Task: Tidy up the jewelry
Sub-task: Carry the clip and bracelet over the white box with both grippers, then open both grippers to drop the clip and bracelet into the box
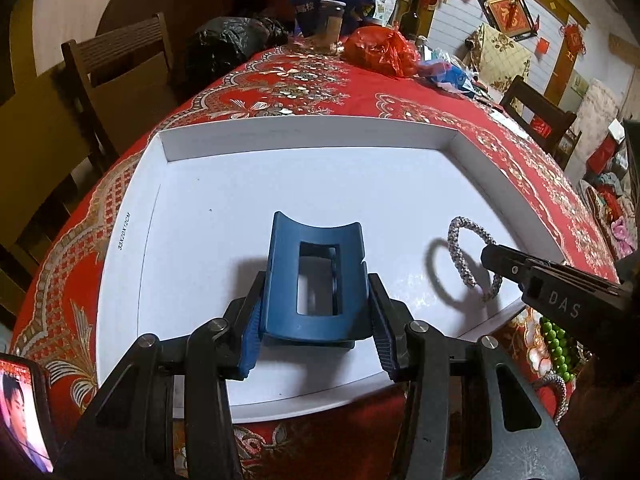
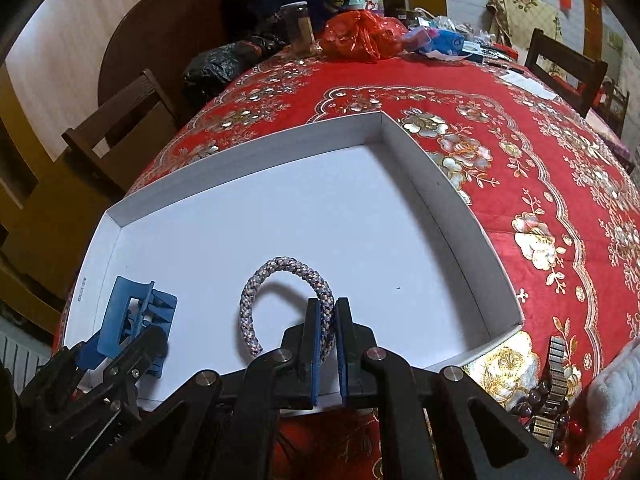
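Note:
A white shallow box (image 1: 304,136) lies on the red tablecloth; it also shows in the right wrist view (image 2: 440,184). My left gripper (image 1: 316,280) is shut on a blue hair claw clip (image 1: 318,284) and holds it over the box floor; the clip also shows in the right wrist view (image 2: 128,312). My right gripper (image 2: 326,312) is shut on a grey braided bracelet (image 2: 276,276), held upright over the box's near right part. The bracelet (image 1: 460,252) and right gripper's finger (image 1: 516,264) show in the left wrist view.
Green beads (image 1: 556,344) and another braided bracelet (image 1: 558,392) lie on the cloth near the box's front right. A metal watch band (image 2: 554,376) and dark beads (image 2: 536,396) lie there too. A jar (image 1: 330,24), bags and chairs (image 1: 120,64) are at the far end. A phone (image 1: 24,412) sits lower left.

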`<state>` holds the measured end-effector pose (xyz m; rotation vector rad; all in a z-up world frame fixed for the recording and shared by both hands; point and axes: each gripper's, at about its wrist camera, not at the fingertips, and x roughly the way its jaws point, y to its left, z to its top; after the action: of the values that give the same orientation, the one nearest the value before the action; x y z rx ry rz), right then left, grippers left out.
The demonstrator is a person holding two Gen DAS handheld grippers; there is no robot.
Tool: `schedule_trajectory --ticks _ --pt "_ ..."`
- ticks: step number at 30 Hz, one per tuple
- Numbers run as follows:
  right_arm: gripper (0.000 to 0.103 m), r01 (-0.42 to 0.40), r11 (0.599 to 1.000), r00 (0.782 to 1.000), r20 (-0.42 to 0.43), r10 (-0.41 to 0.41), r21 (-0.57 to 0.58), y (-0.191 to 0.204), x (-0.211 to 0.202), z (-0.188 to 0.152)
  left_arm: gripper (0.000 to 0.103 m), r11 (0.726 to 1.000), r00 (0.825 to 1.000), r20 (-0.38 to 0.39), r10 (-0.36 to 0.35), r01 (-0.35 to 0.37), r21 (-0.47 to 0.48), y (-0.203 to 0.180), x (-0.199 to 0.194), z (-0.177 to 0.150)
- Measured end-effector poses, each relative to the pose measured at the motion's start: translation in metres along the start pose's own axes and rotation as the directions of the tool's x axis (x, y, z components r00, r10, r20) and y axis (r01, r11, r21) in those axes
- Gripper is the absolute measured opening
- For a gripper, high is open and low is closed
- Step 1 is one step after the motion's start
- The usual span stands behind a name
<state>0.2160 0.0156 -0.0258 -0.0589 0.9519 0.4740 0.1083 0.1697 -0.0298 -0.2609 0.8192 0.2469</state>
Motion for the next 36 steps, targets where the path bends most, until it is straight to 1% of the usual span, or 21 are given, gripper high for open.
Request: schedule_trajectory --ticks 8,14,18,22,26,31,32,34,36 --pt "0.006 0.003 1.000 1.000 0.005 -0.003 -0.003 0.001 0.000 -0.001 0.049 1.000 1.000 -0.012 -0.004 0.004 -0.011 0.002 0.003 0.001" --pt "0.006 0.004 1.000 1.000 0.004 -0.004 -0.002 0.001 0.000 -0.001 0.049 1.000 1.000 -0.015 -0.002 0.002 -0.011 0.003 0.003 0.002" --pt "0.006 -0.010 1.000 1.000 0.003 0.010 0.003 0.000 0.001 0.000 0.049 1.000 1.000 -0.013 0.005 -0.005 -0.006 0.003 0.002 0.002" --pt "0.014 -0.065 0.997 0.998 0.003 0.065 0.033 -0.003 0.000 0.000 0.050 1.000 1.000 -0.008 0.020 -0.020 -0.004 0.003 0.000 0.001" --pt "0.025 -0.076 0.997 0.997 0.008 0.075 0.028 -0.002 -0.004 0.000 0.059 1.000 1.000 0.005 0.022 -0.022 -0.008 0.003 -0.001 0.002" --pt "0.025 -0.053 0.998 0.998 0.027 0.053 0.015 -0.002 -0.014 0.002 0.065 1.000 1.000 0.016 0.015 -0.015 -0.007 0.003 -0.007 0.006" --pt "0.025 -0.048 0.999 0.998 0.035 0.048 0.014 -0.003 -0.017 0.003 0.065 1.000 1.000 0.026 0.009 -0.009 -0.007 0.003 -0.010 0.008" --pt "0.025 -0.045 0.999 0.997 0.056 0.044 0.017 -0.005 -0.027 0.006 0.070 1.000 0.999 0.041 0.004 -0.004 -0.001 0.001 -0.016 0.011" --pt "0.025 -0.044 0.999 0.996 0.073 0.043 0.019 -0.008 -0.037 0.009 0.071 1.000 0.998 0.061 0.002 -0.002 0.006 -0.002 -0.025 0.014"
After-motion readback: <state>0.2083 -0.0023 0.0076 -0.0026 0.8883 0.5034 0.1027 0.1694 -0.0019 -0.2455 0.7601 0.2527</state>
